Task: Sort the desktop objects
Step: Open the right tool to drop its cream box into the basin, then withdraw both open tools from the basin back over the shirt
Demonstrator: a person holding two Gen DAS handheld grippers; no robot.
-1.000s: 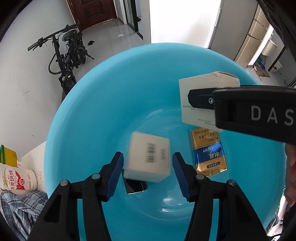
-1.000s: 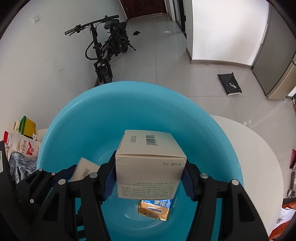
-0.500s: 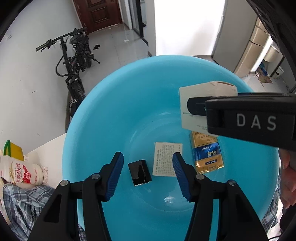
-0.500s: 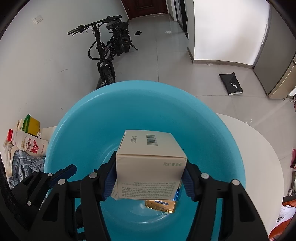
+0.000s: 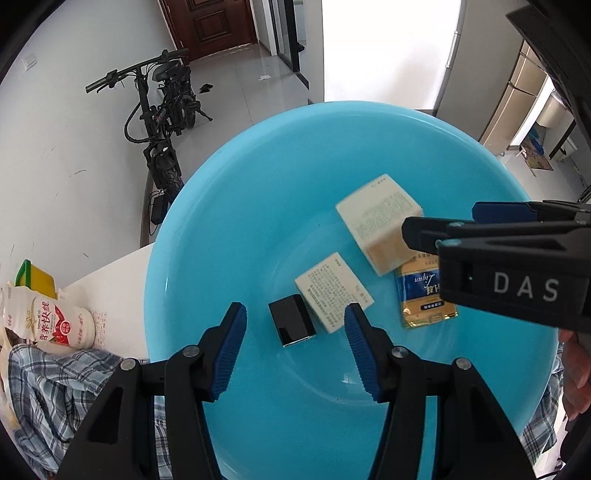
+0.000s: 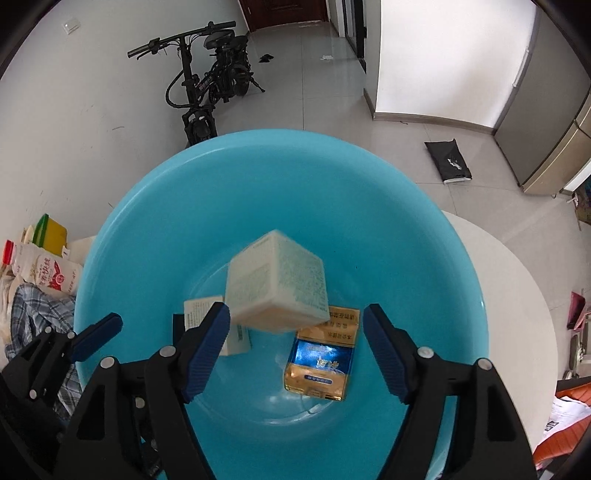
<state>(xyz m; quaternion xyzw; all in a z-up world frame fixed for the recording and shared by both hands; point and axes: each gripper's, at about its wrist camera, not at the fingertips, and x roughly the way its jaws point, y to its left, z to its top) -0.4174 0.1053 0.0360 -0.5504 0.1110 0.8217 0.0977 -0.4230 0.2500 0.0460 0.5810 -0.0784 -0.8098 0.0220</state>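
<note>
Both grippers, left (image 5: 293, 347) and right (image 6: 295, 343), spread wide and empty over basin (image 6: 155, 221); blurred cream box (image 6: 277, 284) apparently dropping in for sorting.

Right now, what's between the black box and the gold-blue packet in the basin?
The small cream box, lying flat between the black box and gold-blue packet; left wrist view shows it.

White walls (image 6: 92, 92), glossy grey tiled floor (image 6: 314, 96), dark wooden door (image 5: 218, 29), parked black bicycle (image 6: 207, 88), daylight.
</note>
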